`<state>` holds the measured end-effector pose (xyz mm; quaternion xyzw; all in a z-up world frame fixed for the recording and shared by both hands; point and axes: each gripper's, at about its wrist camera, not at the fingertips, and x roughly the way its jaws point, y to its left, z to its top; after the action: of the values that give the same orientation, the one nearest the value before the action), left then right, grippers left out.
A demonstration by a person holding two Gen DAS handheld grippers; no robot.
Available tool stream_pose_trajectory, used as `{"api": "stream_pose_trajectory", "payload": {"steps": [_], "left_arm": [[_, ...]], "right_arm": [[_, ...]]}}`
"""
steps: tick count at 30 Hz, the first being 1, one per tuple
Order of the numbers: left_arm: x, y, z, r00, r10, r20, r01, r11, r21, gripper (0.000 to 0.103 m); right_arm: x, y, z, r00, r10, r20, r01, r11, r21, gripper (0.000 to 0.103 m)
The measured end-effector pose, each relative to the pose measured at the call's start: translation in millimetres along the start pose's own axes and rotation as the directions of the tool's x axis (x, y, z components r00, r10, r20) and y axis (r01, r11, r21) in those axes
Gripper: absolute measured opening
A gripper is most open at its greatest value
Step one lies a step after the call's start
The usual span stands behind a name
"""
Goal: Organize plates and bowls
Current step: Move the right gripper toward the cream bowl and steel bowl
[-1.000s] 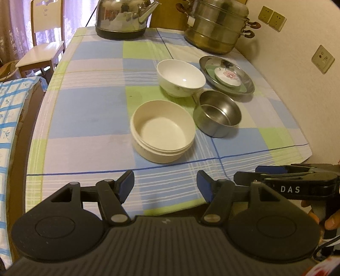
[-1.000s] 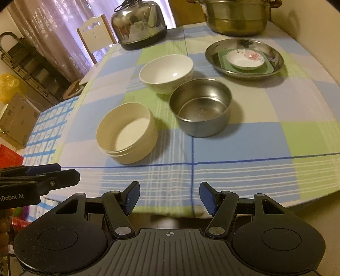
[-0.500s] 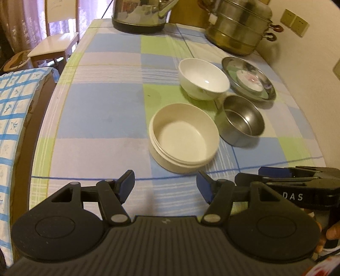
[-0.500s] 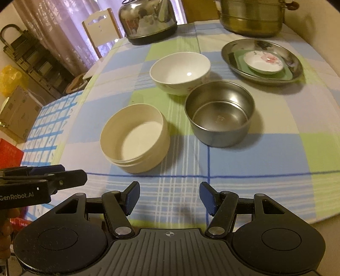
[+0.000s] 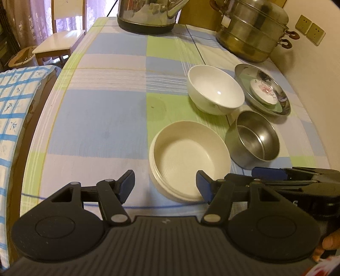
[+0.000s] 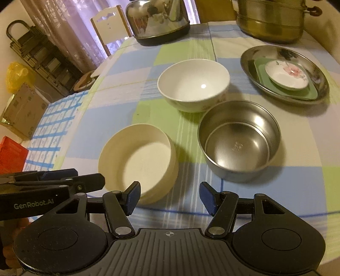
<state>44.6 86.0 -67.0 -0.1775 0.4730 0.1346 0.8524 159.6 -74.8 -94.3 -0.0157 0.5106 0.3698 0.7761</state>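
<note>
A cream bowl (image 5: 189,159) (image 6: 140,161) sits near the table's front edge. A steel bowl (image 5: 252,140) (image 6: 238,140) stands to its right. A white porcelain bowl (image 5: 214,89) (image 6: 193,85) stands behind them. A steel plate (image 5: 278,106) (image 6: 318,76) at the right holds a green dish (image 6: 261,65) with a small flowered saucer (image 5: 263,93) (image 6: 286,76) on it. My left gripper (image 5: 165,186) is open and empty, its right fingertip over the cream bowl's near rim. My right gripper (image 6: 170,197) is open and empty, between the cream and steel bowls.
A checked cloth (image 5: 97,118) covers the table. A steel kettle (image 5: 148,14) (image 6: 157,21) and a brass steamer pot (image 5: 252,29) (image 6: 272,19) stand at the far edge. A wooden chair (image 5: 59,42) stands beyond the left side. A wall (image 5: 318,70) runs along the right.
Both grippers have moved forward towards the bowls, which now look larger and closer. Both stay open. The bowls and plate have not moved.
</note>
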Motion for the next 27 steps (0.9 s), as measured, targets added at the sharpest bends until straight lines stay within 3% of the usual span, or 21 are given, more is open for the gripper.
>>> {"api": "stream_pose_trajectory", "payload": {"steps": [13,20,27], "left_arm": [[25.6,4.3,9.9,0.999,0.036,-0.032,-0.036,0.999,0.014,0.051],[37.2,8.6,12.9,0.998,0.046,-0.048,-0.046,0.999,0.012,0.037],[40.4,8.5,12.0,0.998,0.036,-0.053,-0.036,0.999,0.015,0.03]], "right_arm": [[21.8,2.7,9.2,1.0,-0.011,-0.013,0.011,1.0,-0.013,0.054],[30.5,3.8,13.5,1.0,-0.022,-0.023,0.021,1.0,-0.02,0.048],[34.7,2.9,15.1,0.999,-0.017,-0.032,0.017,1.0,-0.015,0.038]]}}
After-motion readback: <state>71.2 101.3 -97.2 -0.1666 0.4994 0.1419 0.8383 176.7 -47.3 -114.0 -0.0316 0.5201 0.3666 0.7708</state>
